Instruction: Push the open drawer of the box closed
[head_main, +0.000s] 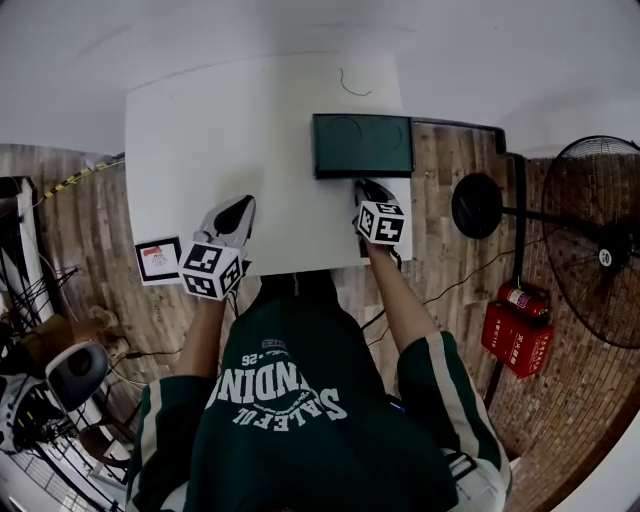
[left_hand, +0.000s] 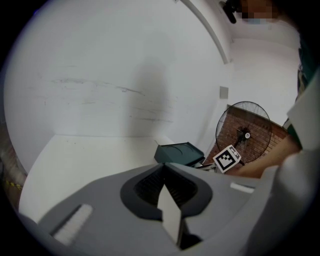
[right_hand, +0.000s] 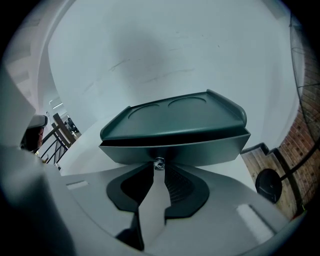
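The drawer (right_hand: 175, 152) needs, in my judgement, a straight push away from the person, square to its front, so that it does not jam on one side. The push should go on the flat front beside the small metal knob (right_hand: 159, 162), not on the knob's round tip, where the tool can slip. The drawer is dark green like its box (right_hand: 170, 117) and stands out only a little under the lid, with a dark gap above it. The box sits at the far right of the white table (head_main: 200, 140). The right gripper (right_hand: 156, 172) has its jaws together, empty, with the tips at the knob; touching or just beside, I cannot tell. The left gripper (left_hand: 164, 175), jaws also together and empty, rests at the near left, well apart from the box.
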